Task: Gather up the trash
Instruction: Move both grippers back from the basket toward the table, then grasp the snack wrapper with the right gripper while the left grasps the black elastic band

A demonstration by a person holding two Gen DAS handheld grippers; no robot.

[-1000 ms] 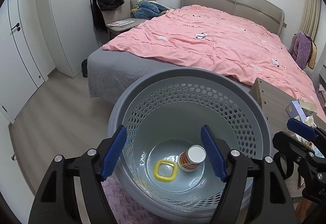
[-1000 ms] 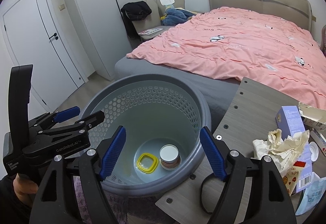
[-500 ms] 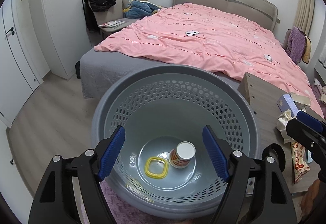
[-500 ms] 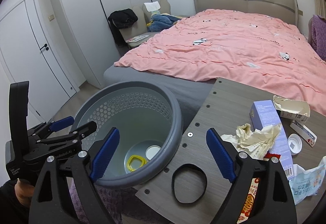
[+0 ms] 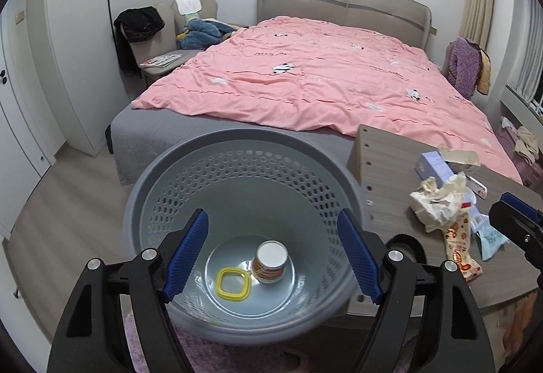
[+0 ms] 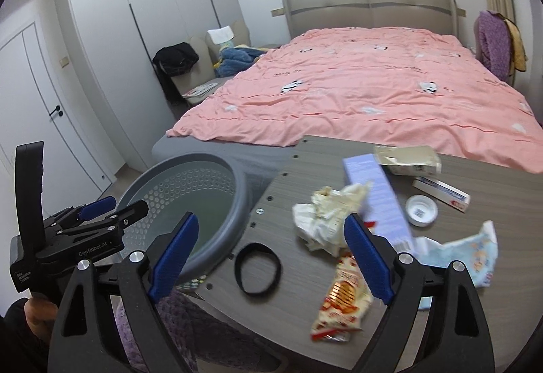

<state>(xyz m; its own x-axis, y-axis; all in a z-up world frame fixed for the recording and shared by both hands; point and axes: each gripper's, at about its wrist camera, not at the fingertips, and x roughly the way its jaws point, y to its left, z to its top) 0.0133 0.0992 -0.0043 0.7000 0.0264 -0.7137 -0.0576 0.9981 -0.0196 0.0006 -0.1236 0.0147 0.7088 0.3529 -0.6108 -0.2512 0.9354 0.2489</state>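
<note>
Bin is holding a cup and yellow lid. I'm hovering the right gripper, jaws released, over desk trash: tissue, wrapper, boxes. Left gripper is gaping, empty.

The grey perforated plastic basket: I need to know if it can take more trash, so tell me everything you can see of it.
The grey perforated plastic basket is round, with a broad smooth rim, walls pierced by rows of holes and a solid floor. It stands upright between the bed and the wood-grain table, close against the table edge. Inside lie only a yellow square lid ring and a tipped paper cup, so most of it looks unfilled. The open left gripper hovers above its mouth, not touching.
</note>
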